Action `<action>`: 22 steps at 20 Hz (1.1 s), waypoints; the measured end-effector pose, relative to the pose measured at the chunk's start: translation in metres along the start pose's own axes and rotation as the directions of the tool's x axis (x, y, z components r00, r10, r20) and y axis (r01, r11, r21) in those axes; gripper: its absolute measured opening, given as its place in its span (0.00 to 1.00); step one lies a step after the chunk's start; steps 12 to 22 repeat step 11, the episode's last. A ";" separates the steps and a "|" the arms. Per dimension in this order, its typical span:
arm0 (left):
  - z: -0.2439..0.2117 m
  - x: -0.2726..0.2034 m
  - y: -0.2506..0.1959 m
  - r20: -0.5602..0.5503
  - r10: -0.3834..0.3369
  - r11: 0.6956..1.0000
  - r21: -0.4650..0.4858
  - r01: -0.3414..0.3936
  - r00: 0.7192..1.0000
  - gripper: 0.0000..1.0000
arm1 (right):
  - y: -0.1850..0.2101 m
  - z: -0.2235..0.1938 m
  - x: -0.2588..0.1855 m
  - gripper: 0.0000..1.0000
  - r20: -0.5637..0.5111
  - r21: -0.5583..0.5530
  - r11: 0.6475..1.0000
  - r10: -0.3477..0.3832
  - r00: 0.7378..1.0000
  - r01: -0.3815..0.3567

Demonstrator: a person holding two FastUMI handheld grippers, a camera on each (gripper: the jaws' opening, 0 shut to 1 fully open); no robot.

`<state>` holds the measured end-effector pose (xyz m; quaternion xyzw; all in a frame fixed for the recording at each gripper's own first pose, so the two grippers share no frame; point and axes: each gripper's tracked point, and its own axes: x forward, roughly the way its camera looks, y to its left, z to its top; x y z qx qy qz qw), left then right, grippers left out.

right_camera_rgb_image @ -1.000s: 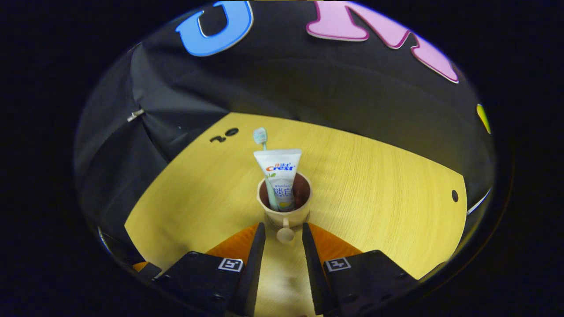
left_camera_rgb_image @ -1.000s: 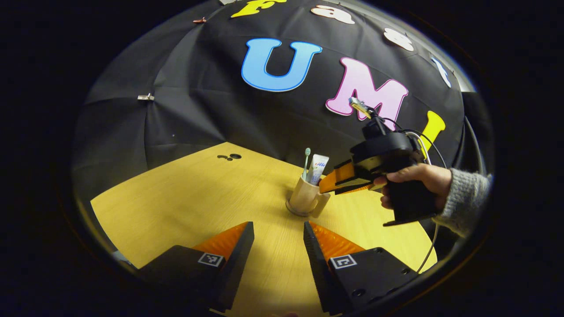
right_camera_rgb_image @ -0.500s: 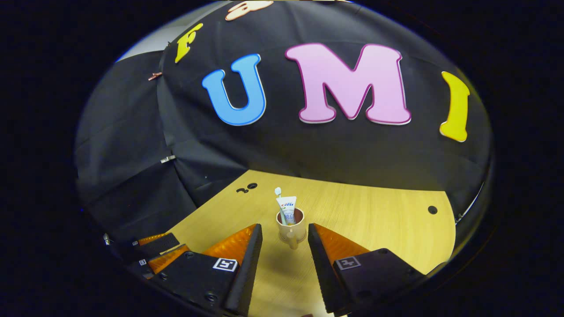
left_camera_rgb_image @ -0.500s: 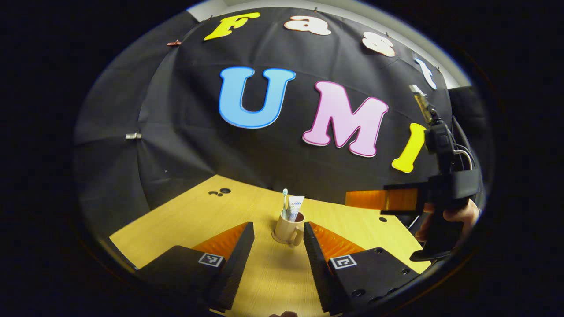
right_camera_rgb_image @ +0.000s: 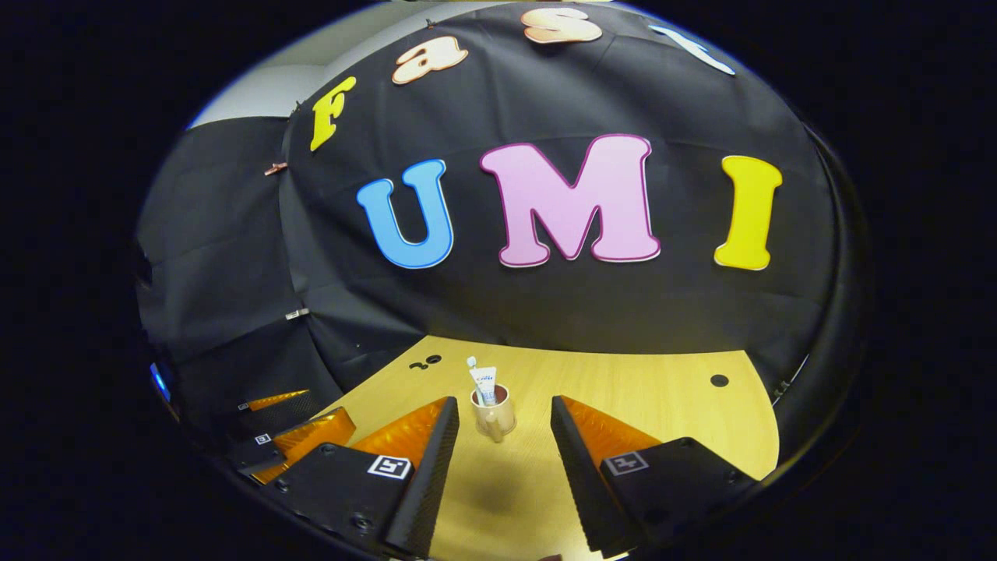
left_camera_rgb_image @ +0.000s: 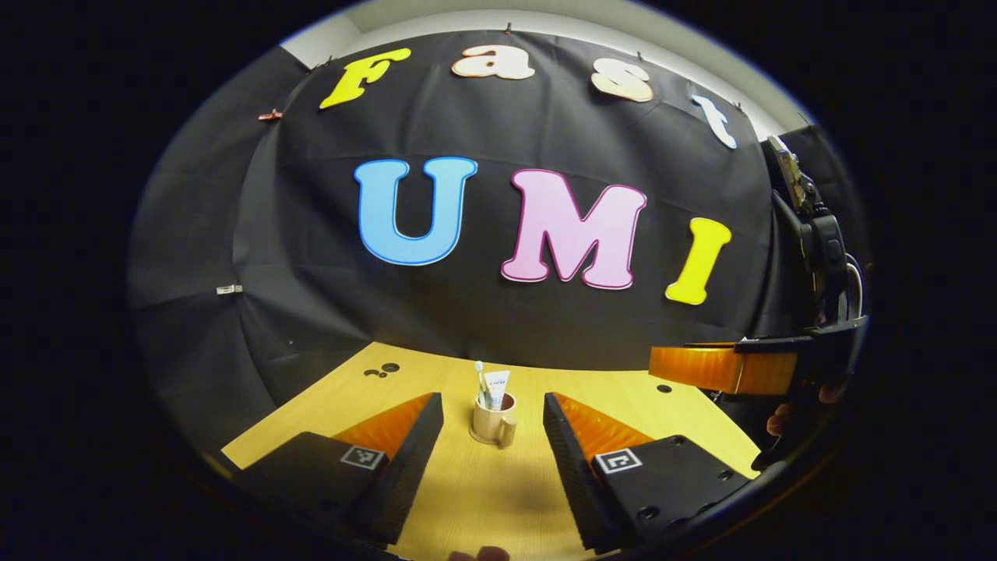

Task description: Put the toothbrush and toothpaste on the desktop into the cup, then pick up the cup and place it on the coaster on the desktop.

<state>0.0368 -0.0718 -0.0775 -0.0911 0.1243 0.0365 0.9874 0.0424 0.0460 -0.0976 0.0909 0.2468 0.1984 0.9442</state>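
A beige cup (left_camera_rgb_image: 491, 423) stands upright on the wooden table (left_camera_rgb_image: 467, 499), with a toothbrush (left_camera_rgb_image: 479, 372) and a white toothpaste tube (left_camera_rgb_image: 497, 385) sticking out of it. What looks like a thin round coaster (left_camera_rgb_image: 477, 439) rims its foot. My left gripper (left_camera_rgb_image: 491, 401) is open and empty, well back from the cup. The right gripper view has the cup (right_camera_rgb_image: 494, 418), tube (right_camera_rgb_image: 484, 384) and brush (right_camera_rgb_image: 470, 362) ahead of my right gripper (right_camera_rgb_image: 503, 403), which is open and empty. The right gripper (left_camera_rgb_image: 701, 368) also hangs at the right edge of the left gripper view.
Small dark holes (left_camera_rgb_image: 382, 368) mark the table's far left, and another hole (right_camera_rgb_image: 719, 381) its far right. The black cloth wall rises right behind the table. My left gripper (right_camera_rgb_image: 300, 436) sits low at the left of the right gripper view.
Both grippers have drawn back and up from the cup, which now looks small. The right gripper's jaws, earlier close around the handle, have widened. The cup has stayed put.
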 end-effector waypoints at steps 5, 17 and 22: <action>0.004 -0.008 -0.019 0.012 -0.023 0.999 0.040 0.022 1.000 0.86 | -0.010 0.001 -0.022 0.77 0.034 0.021 1.000 -0.017 0.999 0.016; 0.005 -0.010 -0.028 0.020 -0.036 0.998 0.045 0.035 0.999 0.88 | -0.015 -0.012 -0.028 0.86 0.007 0.031 0.999 -0.024 1.000 0.024; 0.005 -0.010 -0.028 0.020 -0.036 0.998 0.045 0.035 0.999 0.88 | -0.015 -0.012 -0.028 0.86 0.007 0.031 0.999 -0.024 1.000 0.024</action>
